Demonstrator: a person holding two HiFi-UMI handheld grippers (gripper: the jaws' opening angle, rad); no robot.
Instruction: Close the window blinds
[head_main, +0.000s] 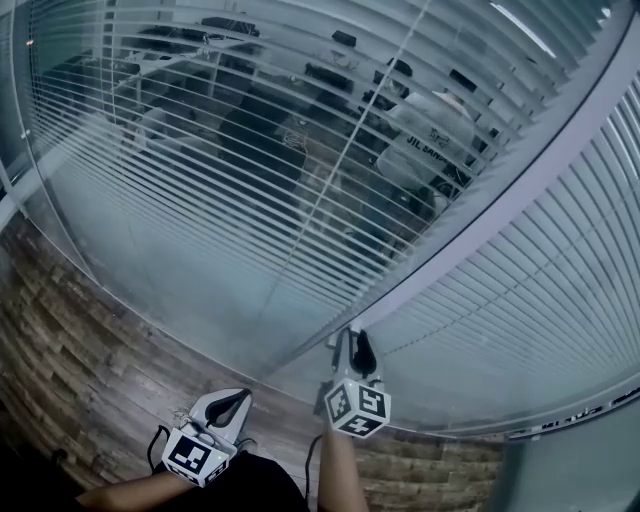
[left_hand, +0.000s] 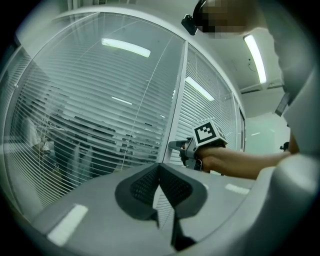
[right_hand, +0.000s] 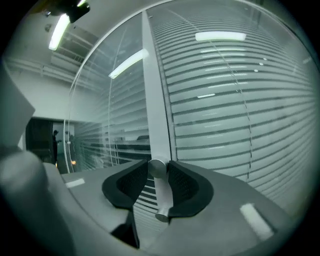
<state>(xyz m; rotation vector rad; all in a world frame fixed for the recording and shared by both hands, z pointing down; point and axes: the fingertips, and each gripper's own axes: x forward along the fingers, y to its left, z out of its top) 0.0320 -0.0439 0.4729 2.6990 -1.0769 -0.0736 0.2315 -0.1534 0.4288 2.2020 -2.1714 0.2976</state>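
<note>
The slatted blinds (head_main: 250, 150) hang behind glass, left of a white mullion (head_main: 500, 190); their slats stand apart and a dark room shows through. The blinds on the right (head_main: 540, 290) look flatter and whiter. My right gripper (head_main: 350, 337) is up at the mullion's lower end. In the right gripper view its pads sit on either side of a silver knob (right_hand: 156, 168) with a short rod (right_hand: 163, 202), touching it. My left gripper (head_main: 240, 396) hangs lower left, away from the glass, its jaws shut (left_hand: 160, 166) on nothing. The right gripper (left_hand: 176, 146) also shows in the left gripper view.
Wood-look planks (head_main: 80, 370) run under the glass wall. A figure in a white shirt (head_main: 430, 140) shows in the glass. A thin cord (head_main: 385, 95) hangs down the left blinds. A grey wall (head_main: 580, 470) stands at the lower right.
</note>
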